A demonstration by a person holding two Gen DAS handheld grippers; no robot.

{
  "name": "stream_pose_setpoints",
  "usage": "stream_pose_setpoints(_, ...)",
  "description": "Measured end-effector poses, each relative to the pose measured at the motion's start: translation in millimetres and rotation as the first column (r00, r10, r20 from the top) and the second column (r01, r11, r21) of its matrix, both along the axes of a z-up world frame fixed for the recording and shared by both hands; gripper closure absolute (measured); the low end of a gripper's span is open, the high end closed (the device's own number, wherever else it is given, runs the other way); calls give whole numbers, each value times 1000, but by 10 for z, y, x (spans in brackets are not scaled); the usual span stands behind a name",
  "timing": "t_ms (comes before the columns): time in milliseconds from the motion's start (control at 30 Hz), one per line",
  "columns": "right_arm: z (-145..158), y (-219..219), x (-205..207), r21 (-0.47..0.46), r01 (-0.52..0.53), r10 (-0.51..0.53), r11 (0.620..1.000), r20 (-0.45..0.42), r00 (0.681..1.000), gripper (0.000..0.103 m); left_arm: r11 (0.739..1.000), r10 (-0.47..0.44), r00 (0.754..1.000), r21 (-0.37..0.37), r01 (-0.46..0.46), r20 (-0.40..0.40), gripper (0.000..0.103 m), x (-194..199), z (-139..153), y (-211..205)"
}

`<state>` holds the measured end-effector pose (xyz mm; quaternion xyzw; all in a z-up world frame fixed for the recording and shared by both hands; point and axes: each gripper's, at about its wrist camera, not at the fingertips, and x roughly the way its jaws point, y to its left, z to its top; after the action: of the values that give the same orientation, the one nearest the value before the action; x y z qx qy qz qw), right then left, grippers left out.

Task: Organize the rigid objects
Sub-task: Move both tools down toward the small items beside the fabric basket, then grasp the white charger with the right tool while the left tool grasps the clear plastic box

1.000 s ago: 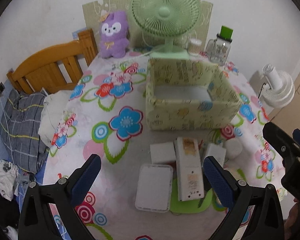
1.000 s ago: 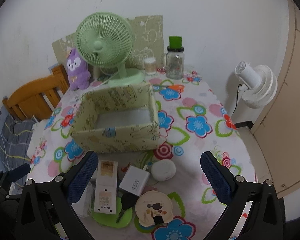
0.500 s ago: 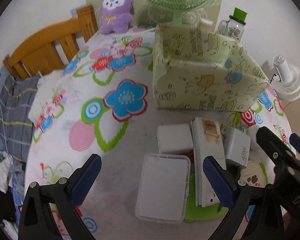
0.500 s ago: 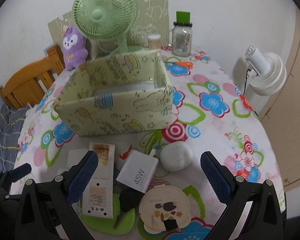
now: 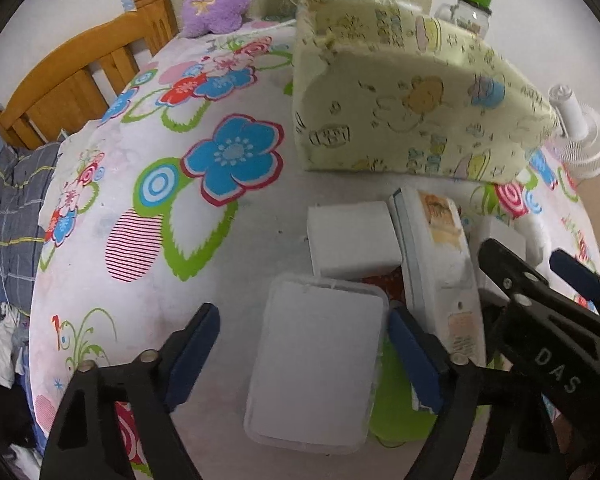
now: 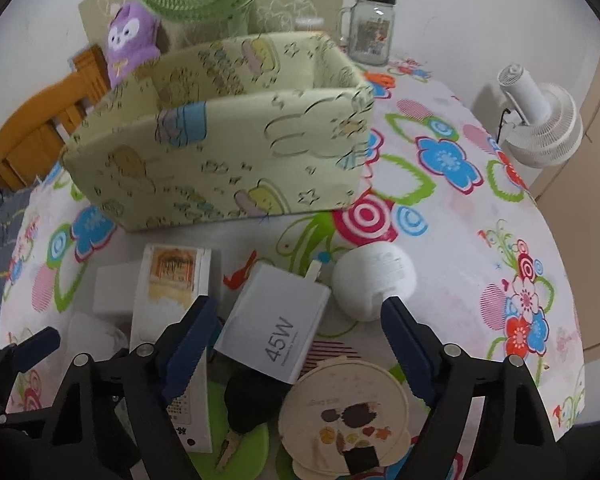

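My left tool (image 5: 304, 354) straddles a flat white lidded box (image 5: 314, 364) on the flowered counter (image 5: 228, 248), jaws closing, neither pad pressing it yet. Only this view shows that box fully; its long axis runs away from me toward the yellow fabric bin (image 5: 400, 120). My right tool (image 6: 296, 340) is closing around a white charger (image 6: 278, 320) marked "45W", pads not touching. Only the right view shows the charger's prongs pointing toward the bin, a round compact (image 6: 344, 420) and a white puck (image 6: 374, 280). "DAS" is readable on the neighbouring tool in the left view.
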<state>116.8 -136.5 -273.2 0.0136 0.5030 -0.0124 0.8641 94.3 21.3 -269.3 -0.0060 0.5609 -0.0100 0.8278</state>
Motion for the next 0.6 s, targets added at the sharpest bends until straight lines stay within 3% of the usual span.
stream_pose_setpoints(133,-79,44,34,-22,-8,8,1000,-17,1000,24,999,8,1000,-31,-8,-20,26,23,-62,14)
stream_pose_setpoints(200,-97,66,53,-39,-8,7,999,-13,1000,26,999,5,999,-37,-6,-33,34,47,-84,12)
stream_pose_setpoints(267,-121,89,77,-27,-18,17,999,-24,1000,35,1000,-15,1000,-22,14,-20,41,55,-79,-21)
stream_pose_setpoints(300,-137,95,86,-1,-20,20,1000,-31,999,40,1000,-21,1000,-19,20,-18,41,58,-80,-28)
stream_pose_setpoints(600,-110,84,136,17,14,-13,1000,-47,999,47,1000,-30,1000,6,30,6,42,54,13,-72)
